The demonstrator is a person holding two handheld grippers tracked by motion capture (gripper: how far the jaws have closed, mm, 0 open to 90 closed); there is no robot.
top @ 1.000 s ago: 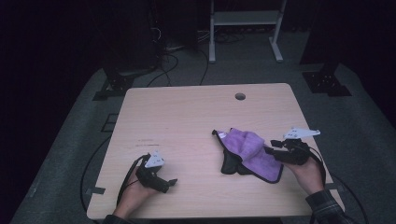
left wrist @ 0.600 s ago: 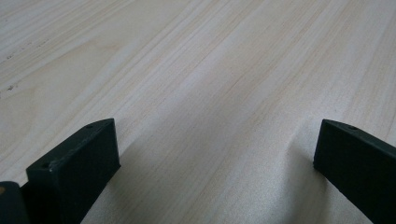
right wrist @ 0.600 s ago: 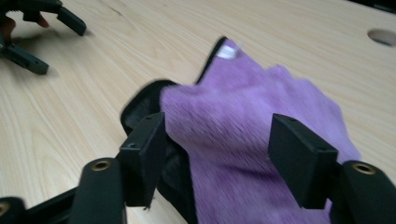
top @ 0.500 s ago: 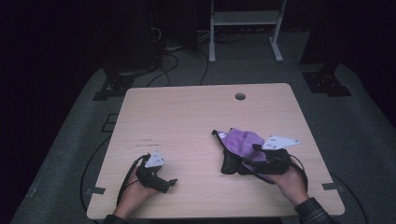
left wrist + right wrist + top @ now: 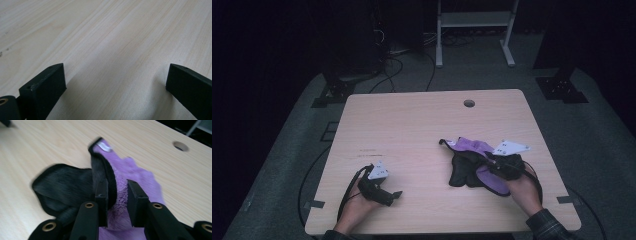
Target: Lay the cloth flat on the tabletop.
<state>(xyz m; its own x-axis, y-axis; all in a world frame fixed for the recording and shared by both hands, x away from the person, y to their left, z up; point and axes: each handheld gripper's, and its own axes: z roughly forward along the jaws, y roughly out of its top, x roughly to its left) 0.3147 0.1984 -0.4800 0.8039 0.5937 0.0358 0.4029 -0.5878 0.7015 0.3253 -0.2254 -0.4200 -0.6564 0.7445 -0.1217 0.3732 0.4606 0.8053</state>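
While the left gripper (image 5: 396, 195) rests near the front left of the table (image 5: 412, 130), its jaws spread wide over bare wood with nothing between them, the work sits with the right gripper (image 5: 486, 161), which is on the cloth (image 5: 472, 167). That cloth, purple fleece on one face and black on the other, lies crumpled on the right half of the table, toward the front edge and well apart from the left hand. In the right gripper view the jaws have just been closing and now stand narrow, with a raised fold of the cloth (image 5: 113, 182) between them: the black-bound edge runs up along the inner face of the left jaw, and purple pile fills the gap across to the right jaw, so the fold looks pinched, though the blur leaves the firmness of the grip uncertain. The fold's ridge runs away from the fingers (image 5: 101, 195), roughly along the gripper's own line, toward the small white label (image 5: 103, 146) at the far tip. The black lobe spreads off to the left of the jaws in that view, the purple to the right. Since the right hand (image 5: 519, 187) is already at the cloth, any lift or drag would likely fall to it, pulling along that ridge.
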